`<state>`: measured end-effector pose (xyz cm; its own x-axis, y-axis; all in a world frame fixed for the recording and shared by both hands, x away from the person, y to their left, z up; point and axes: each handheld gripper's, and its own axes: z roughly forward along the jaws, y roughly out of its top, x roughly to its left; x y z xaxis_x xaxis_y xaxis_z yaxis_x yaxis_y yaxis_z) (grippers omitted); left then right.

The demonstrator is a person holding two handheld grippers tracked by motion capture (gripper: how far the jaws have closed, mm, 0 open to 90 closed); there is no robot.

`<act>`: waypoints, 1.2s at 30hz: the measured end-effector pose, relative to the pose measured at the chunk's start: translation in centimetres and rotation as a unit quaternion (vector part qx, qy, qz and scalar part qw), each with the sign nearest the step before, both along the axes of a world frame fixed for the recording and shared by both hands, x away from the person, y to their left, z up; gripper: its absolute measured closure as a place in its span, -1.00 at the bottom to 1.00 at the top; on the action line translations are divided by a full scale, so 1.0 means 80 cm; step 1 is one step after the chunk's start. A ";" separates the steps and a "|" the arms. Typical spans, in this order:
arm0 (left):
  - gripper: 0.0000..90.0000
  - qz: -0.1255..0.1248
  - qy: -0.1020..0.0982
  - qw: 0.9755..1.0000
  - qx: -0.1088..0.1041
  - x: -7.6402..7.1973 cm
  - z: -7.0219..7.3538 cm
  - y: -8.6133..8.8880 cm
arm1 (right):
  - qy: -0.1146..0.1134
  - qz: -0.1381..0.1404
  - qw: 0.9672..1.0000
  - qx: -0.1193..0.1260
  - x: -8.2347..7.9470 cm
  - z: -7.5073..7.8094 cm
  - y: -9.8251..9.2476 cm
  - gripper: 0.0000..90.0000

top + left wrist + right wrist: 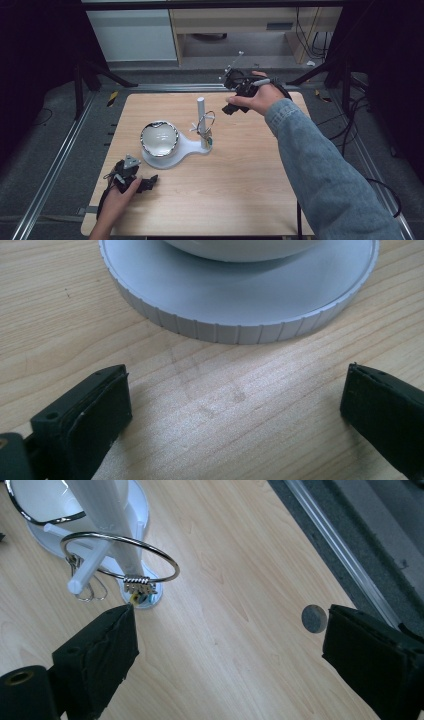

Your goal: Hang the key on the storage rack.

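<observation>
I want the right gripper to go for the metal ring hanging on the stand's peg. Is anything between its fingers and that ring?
Nothing visible does. In the right gripper view, the open right gripper looks over bare table toward the metal ring on the white stand, whose post passes through the ring.

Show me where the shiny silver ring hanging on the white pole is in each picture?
High view: the thin silver metal ring hangs at mid-table, on the white upright pole, right of the white bowl.
Left gripper view: not in it.
Right gripper view: upper left, looped around a white crossbar peg.
Shared landmark: the white round stand base, seen ribbed at the top of the left gripper view.
</observation>
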<state>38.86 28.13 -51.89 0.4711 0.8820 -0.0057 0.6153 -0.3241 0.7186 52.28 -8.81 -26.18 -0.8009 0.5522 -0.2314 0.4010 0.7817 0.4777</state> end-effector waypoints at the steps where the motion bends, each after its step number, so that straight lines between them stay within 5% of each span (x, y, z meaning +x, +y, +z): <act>1: -1.00 0.000 0.000 1.000 0.000 0.000 0.000 0.000 | -0.004 -0.001 1.000 0.001 0.000 -0.001 -0.002 -0.85; 10: -1.00 0.000 -0.001 1.000 0.000 0.000 0.000 0.000 | -0.036 -0.040 0.998 0.031 -0.005 -0.012 -0.035 -0.78; 36: -1.00 0.001 0.000 1.000 0.000 -0.001 0.000 -0.001 | -0.062 -0.078 0.994 0.033 -0.041 -0.101 -0.115 -0.69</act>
